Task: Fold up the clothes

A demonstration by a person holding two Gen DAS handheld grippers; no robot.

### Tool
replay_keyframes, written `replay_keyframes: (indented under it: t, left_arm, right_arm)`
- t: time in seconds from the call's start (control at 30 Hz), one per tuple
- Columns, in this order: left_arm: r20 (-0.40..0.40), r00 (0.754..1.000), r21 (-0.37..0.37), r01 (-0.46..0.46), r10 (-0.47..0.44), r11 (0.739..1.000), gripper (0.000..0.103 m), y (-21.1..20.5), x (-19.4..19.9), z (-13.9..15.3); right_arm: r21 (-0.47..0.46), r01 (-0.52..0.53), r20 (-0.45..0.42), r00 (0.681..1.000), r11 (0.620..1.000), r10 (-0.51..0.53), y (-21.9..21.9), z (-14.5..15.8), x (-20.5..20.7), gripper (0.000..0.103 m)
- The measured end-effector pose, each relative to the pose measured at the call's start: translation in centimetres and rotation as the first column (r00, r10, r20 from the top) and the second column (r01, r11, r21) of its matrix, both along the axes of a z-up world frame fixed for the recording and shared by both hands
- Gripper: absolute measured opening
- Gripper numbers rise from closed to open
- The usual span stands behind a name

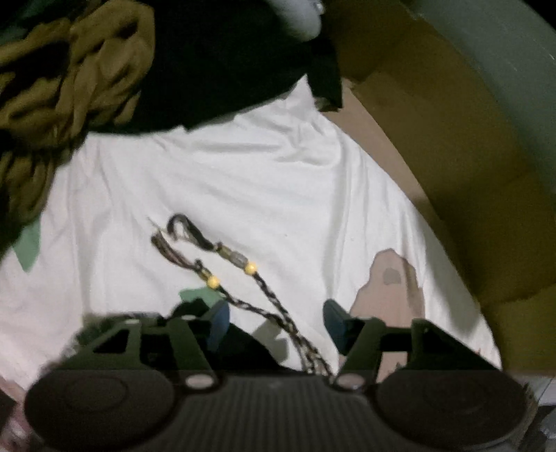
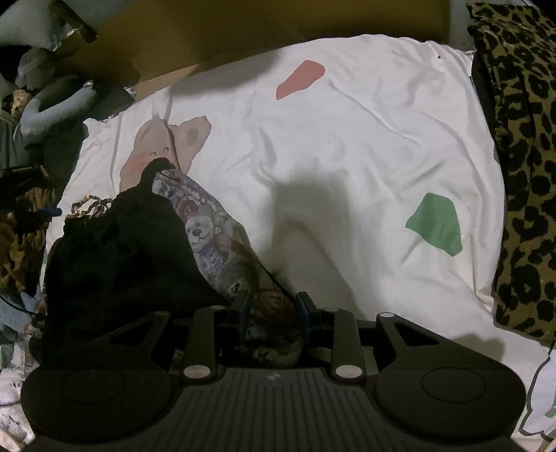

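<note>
A white bedsheet (image 2: 365, 146) printed with a bear, a red patch and a green patch covers the bed. In the right wrist view a leopard-print cloth (image 2: 521, 167) lies along the 3 o'clock edge, grey stuffed toys (image 2: 52, 104) sit at 10 o'clock, and brown cardboard (image 2: 243, 31) stands at 12 o'clock behind the sheet.

The right gripper (image 2: 271, 309) points forward low over the sheet, its fingers (image 2: 243, 309) clamped on a bunched garment with a bear print (image 2: 215, 236) that runs from the fingers toward 11 o'clock, with black fabric (image 2: 121, 260) heaped against it at 9 o'clock.

In the blurred left wrist view, an olive garment (image 1: 69, 76) and a dark garment (image 1: 215, 62) lie at 11 to 12 o'clock on the sheet. The left gripper (image 1: 276, 320) hovers with fingers (image 1: 219, 320) spread apart; a braided cord with yellow beads (image 1: 243, 274) trails between them, touching neither.
</note>
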State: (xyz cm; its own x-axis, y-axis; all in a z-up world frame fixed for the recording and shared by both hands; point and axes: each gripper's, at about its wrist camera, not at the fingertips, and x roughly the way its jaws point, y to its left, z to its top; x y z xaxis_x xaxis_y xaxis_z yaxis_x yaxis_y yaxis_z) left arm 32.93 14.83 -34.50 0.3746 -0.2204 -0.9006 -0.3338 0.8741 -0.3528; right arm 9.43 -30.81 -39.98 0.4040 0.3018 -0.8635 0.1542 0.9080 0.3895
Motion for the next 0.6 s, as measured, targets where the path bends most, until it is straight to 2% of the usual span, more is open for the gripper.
replay_keyframes:
  t: [0.1, 0.2, 0.4, 0.53, 0.6]
  left_arm:
    - [-0.004, 1.000, 0.007, 0.000, 0.000, 1.000, 0.063, -0.7, 0.5, -0.5]
    - [-0.022, 0.999, 0.009, -0.043, 0.043, 0.999, 0.067, -0.8, 1.2, -1.4]
    - [-0.126, 0.984, -0.086, -0.139, 0.127, 0.987, 0.067, -0.2, 2.2, -4.0]
    - [-0.137, 0.982, -0.059, -0.139, 0.130, 0.988, 0.066, -0.5, 2.3, -5.0]
    - [-0.140, 0.979, -0.049, -0.156, 0.148, 0.987, 0.063, -0.5, 2.4, -5.5]
  right_arm:
    - [-0.001, -0.002, -0.006, 1.000, 1.000, 0.002, 0.0, -0.3, -0.1, 0.031]
    - [0.002, -0.003, -0.014, 1.000, 1.000, 0.003, 0.0, -0.6, -0.3, 0.031]
    - [0.000, -0.004, -0.019, 1.000, 1.000, 0.004, 0.1, -0.8, -0.3, 0.031]
    - [0.000, -0.002, -0.028, 1.000, 1.000, 0.001, 0.1, -1.3, -0.1, 0.031]
    - [-0.002, -0.006, -0.029, 1.000, 1.000, 0.006, 0.2, -1.4, 0.0, 0.031]
